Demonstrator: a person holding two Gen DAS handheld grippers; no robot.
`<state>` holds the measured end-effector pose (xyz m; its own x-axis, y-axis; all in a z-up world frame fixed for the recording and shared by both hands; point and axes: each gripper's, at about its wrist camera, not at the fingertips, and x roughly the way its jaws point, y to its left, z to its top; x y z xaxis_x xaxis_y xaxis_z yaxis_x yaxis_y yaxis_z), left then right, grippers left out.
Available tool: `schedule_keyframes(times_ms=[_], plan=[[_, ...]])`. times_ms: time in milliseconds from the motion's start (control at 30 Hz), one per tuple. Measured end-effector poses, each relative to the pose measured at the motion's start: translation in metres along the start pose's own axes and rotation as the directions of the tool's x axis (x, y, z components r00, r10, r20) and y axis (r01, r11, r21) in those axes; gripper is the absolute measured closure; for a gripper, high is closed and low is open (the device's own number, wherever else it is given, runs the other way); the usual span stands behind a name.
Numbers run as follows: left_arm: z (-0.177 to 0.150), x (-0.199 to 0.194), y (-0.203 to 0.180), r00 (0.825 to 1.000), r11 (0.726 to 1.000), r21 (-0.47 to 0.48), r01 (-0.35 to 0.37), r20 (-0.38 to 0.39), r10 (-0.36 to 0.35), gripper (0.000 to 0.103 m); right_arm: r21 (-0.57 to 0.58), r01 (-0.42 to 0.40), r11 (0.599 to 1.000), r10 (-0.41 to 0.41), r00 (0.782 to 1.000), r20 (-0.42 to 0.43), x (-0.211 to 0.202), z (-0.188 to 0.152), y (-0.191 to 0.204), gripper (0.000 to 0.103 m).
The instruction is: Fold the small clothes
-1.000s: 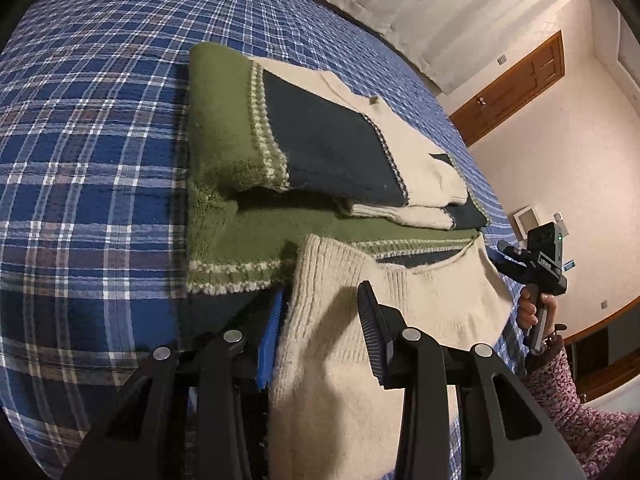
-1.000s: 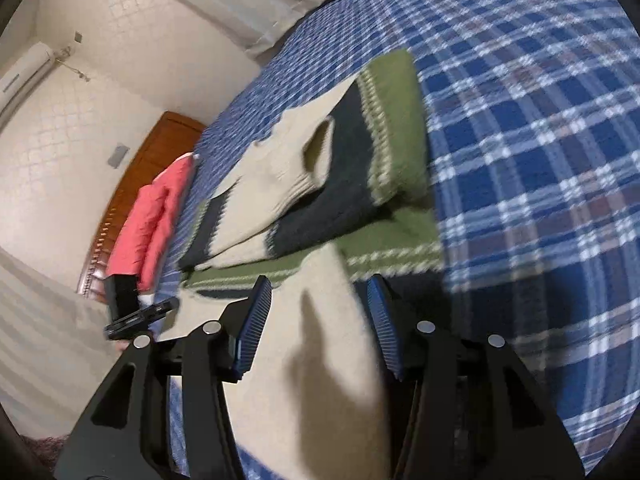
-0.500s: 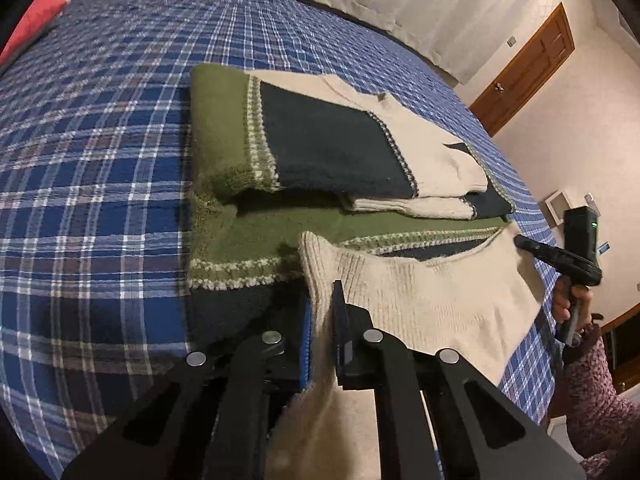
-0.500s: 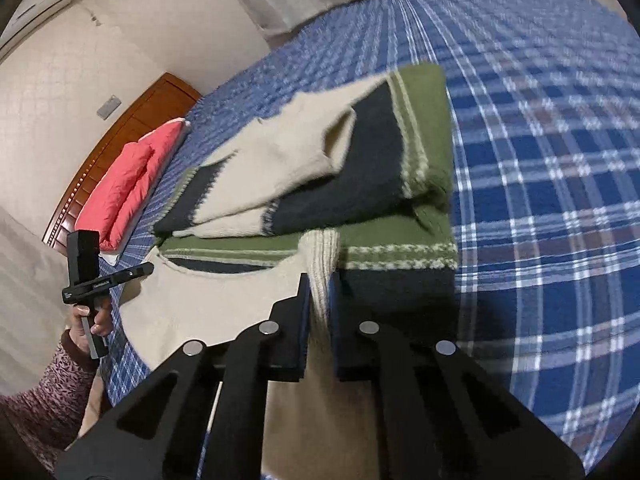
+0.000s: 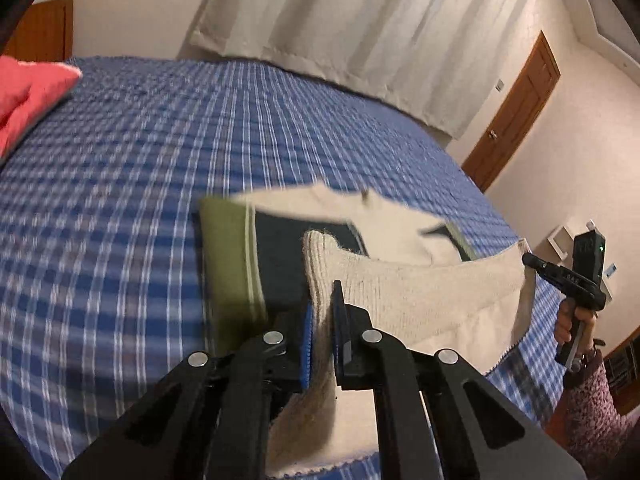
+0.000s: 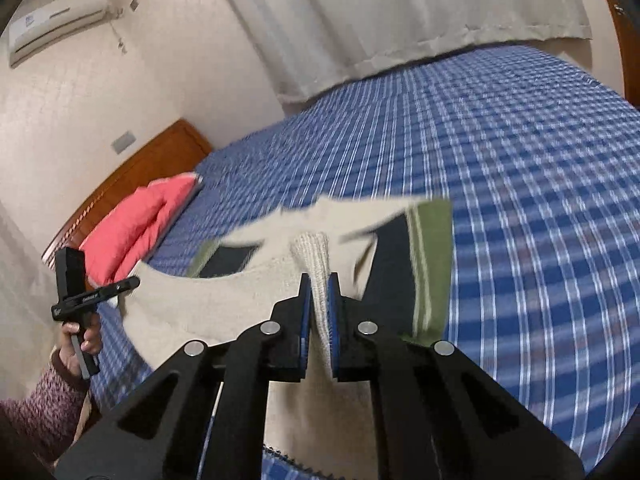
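Observation:
A cream, navy and green knit sweater lies part-folded on the blue plaid bed. My left gripper is shut on the sweater's cream ribbed edge, which is lifted off the bed. My right gripper is shut on the other cream ribbed corner, also raised. The cream fabric stretches between the two grips, above the green and navy part. In the left wrist view the right gripper shows at the far right, held by a hand. The left gripper shows at the left of the right wrist view.
The blue plaid bedspread reaches far ahead and to both sides. A red pillow lies by the wooden headboard. White curtains hang behind the bed. A wooden door stands at the right.
Both grippers went from open around the cream edge to shut on it, then rose with it. The cream layer now hangs taut above the sweater.

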<state>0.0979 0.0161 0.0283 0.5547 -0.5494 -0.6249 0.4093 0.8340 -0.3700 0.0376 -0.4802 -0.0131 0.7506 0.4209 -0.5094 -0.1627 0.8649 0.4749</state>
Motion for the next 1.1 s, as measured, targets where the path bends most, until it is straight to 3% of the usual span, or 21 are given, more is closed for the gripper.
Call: schedule_keyframes(times_ms=[233,467,833,1100], plan=[[0.065,0.055,0.01,0.992,0.992,0.023,-0.123,0.006,0.123,0.095,0.057,0.054,0.997,-0.055,0.998,0.014,0.052,0.058,-0.018,0.096],[0.101,0.113,0.035,0.973,0.973,-0.022,-0.228,-0.027,0.228,0.095,0.141,0.115,0.983,-0.114,0.993,-0.019,0.109,0.089,-0.046,0.096],[0.088,0.187,0.068,0.928,0.936,-0.023,-0.351,-0.144,0.344,0.095,0.261,0.219,0.94,-0.18,0.97,-0.164,0.175,0.071,-0.1,0.096],[0.077,0.189,0.082,0.944,0.946,-0.062,-0.317,-0.119,0.309,0.095,0.282,0.195,0.94,-0.155,0.975,-0.158,0.181,0.062,-0.109,0.097]])
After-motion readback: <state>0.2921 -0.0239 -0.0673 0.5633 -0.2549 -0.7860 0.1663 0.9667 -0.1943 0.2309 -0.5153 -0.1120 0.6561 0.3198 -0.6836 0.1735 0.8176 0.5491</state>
